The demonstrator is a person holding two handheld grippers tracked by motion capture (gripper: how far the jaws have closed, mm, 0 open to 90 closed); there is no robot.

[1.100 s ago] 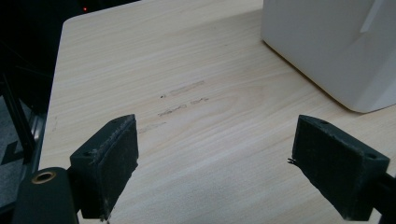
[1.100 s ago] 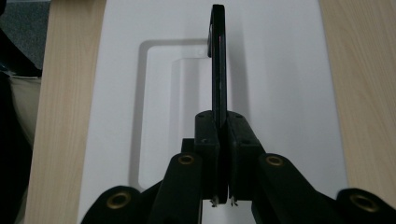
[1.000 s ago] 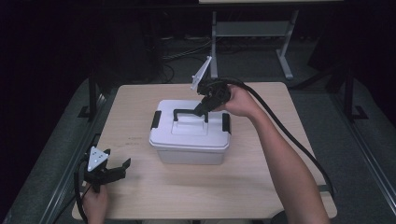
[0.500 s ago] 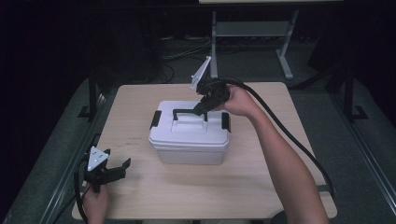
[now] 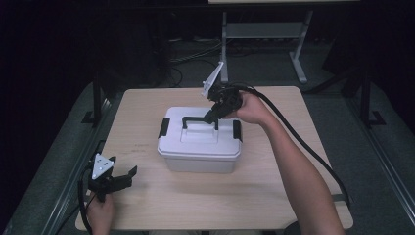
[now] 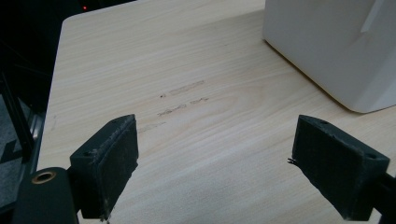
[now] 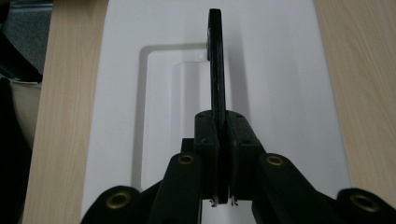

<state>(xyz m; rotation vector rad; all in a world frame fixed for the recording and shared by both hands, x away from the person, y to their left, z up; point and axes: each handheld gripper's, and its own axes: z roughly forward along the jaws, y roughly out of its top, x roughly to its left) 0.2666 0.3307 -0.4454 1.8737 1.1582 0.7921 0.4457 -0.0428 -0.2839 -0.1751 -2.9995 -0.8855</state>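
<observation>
A white lidded storage box (image 5: 200, 147) with black side latches stands in the middle of the wooden table (image 5: 274, 196). Its black carry handle (image 5: 198, 120) is raised upright. My right gripper (image 5: 211, 116) is shut on the right end of that handle; the right gripper view shows the thin black handle (image 7: 215, 60) pinched between the two pads (image 7: 206, 135) over the white lid (image 7: 280, 70). At the table's front left corner my left gripper (image 5: 122, 177) is open and holds nothing. A corner of the box (image 6: 336, 46) lies ahead of its gripper (image 6: 229, 158).
The table's left edge and dark floor lie close to the left gripper. A metal stand (image 5: 264, 34) and cables lie on the floor beyond the far edge. A thick black cable (image 5: 303, 147) trails from the right gripper along the person's forearm.
The box has shifted slightly toward the left with the right gripper still holding its handle. The left gripper has stayed in place.
</observation>
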